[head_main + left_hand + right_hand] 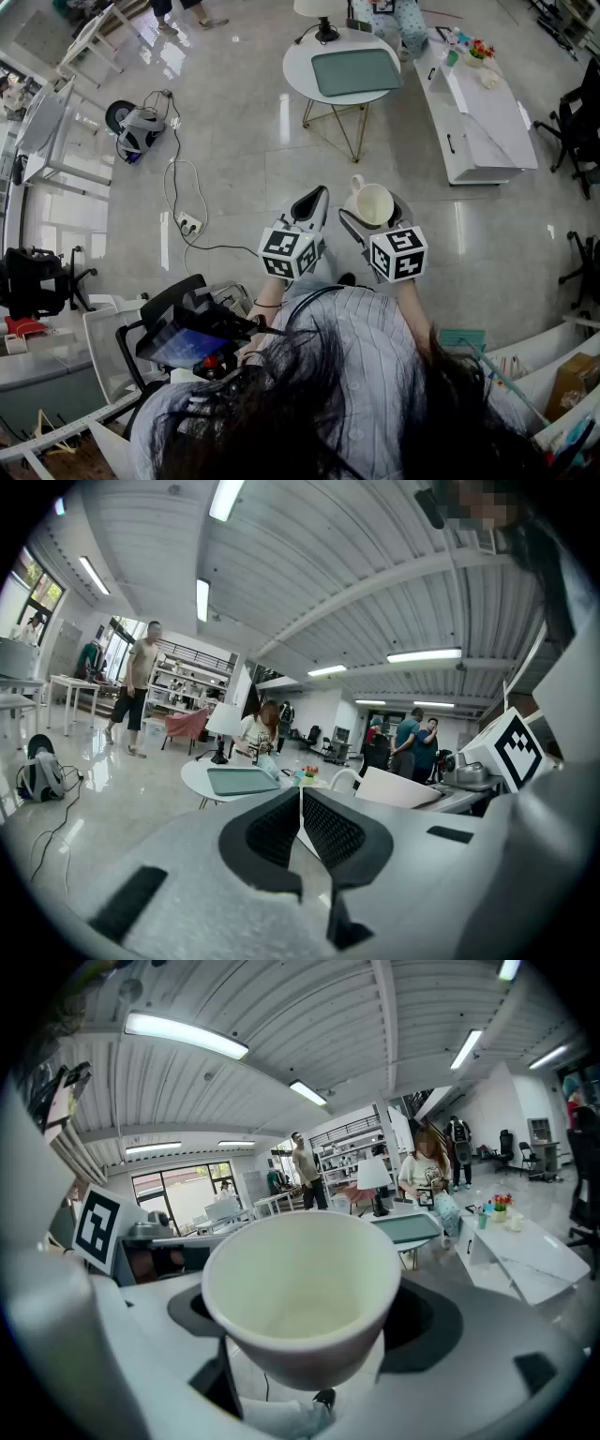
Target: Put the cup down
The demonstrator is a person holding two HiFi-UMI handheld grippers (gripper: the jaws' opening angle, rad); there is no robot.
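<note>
A cream-white cup [372, 203] with a handle sits between the jaws of my right gripper [370, 216], held in the air above the floor. In the right gripper view the cup [302, 1294] fills the middle, mouth toward the camera, empty, with the jaws pressed on both its sides. My left gripper [312, 208] is held beside it, a little to the left, with its jaws together and nothing between them. In the left gripper view the black pads [272, 832] touch, and the cup [405, 787] shows at the right.
A round white table [341, 66] with a grey-green mat stands ahead on gold legs. A long white bench [476, 112] lies to the right of it. Cables and a power strip [188, 223] trail over the glossy floor at the left. People stand in the background.
</note>
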